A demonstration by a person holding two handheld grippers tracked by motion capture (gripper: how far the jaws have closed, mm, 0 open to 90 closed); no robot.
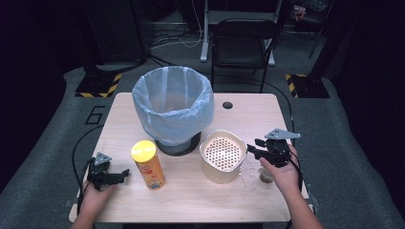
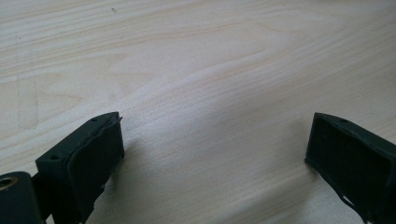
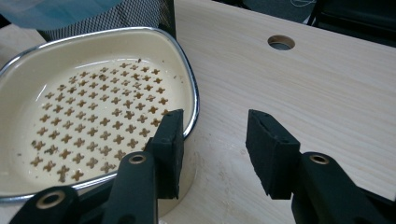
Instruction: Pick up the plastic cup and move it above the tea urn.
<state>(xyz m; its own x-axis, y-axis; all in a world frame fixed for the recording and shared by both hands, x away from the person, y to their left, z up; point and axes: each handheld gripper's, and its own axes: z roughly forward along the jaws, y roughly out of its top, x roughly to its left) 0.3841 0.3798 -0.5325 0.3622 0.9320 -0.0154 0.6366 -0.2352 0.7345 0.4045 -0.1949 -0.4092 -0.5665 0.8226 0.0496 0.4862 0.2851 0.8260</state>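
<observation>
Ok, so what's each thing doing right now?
Bin: upright, open, lined in blue.
Can: upright, yellow lid on.
Bowl: upright, holed tray inside, no food seen.
Left gripper: open, empty.
Right gripper: open, empty, beside the bowl.

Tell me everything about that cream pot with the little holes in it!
The cream pot is a rounded-square container with a shiny metal rim and a perforated insert of small cross-shaped holes, speckled with brown crumbs. It stands upright on the wooden table, in front of the bagged trash bin. The right gripper hovers beside its rim, not gripping it.
</observation>
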